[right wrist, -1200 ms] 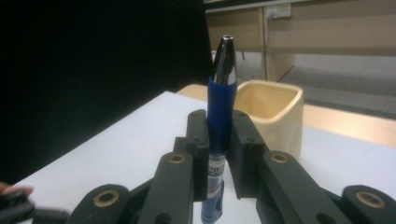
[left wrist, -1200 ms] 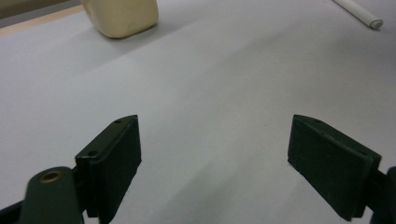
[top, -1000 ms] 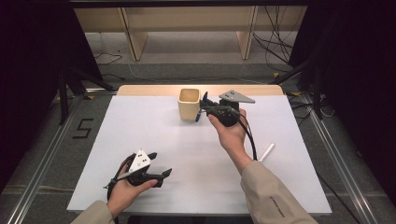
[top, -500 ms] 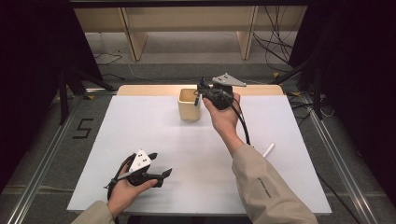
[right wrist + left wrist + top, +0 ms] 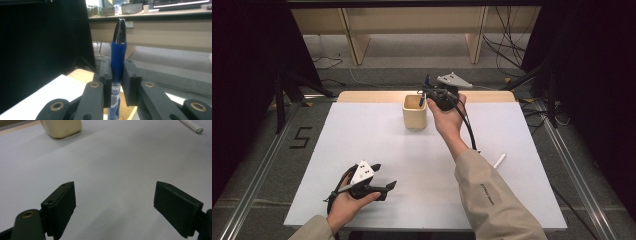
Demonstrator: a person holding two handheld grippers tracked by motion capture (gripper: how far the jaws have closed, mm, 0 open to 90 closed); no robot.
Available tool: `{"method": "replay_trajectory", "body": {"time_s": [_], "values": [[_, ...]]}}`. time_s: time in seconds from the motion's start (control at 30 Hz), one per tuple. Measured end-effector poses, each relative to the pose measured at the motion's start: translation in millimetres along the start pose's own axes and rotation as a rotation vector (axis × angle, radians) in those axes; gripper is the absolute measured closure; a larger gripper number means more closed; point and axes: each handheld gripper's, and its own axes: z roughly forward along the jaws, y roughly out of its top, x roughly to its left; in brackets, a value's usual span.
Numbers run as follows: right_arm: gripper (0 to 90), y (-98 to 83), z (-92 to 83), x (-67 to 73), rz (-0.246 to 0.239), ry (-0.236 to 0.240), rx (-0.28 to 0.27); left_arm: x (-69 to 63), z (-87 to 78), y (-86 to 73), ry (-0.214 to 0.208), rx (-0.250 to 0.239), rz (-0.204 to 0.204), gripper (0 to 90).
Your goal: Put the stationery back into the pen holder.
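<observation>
My right gripper (image 5: 427, 95) is shut on a blue pen (image 5: 118, 57) with a black tip, held upright between the pads. It hovers at the right rim of a cream cup (image 5: 414, 111) at the table's far middle, and the pen's lower end hangs over the cup's opening. My left gripper (image 5: 385, 175) rests near the front left of the white table (image 5: 362, 135), jaws wide open with nothing between them (image 5: 115, 202). The cup (image 5: 61, 127) lies far ahead of it.
A white pen (image 5: 499, 160) lies on the table's right side, beside the right sleeve, and shows again (image 5: 191, 125) in the left gripper view. Beyond the table's far wooden edge are wooden shelf legs and cables on the floor.
The right hand has carried the pen from beside the cup's right side to its rim, slightly up and away. The left hand has stayed put.
</observation>
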Motion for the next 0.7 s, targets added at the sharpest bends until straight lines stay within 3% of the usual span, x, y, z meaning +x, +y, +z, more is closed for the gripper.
{"method": "replay_trajectory", "body": {"time_s": [0.7], "values": [[79.9, -8.9, 9.6, 0.9, -0.033, -0.029, 0.035, -0.2, 0.3, 0.2, -0.002, 0.002, 0.001, 17.6]]}}
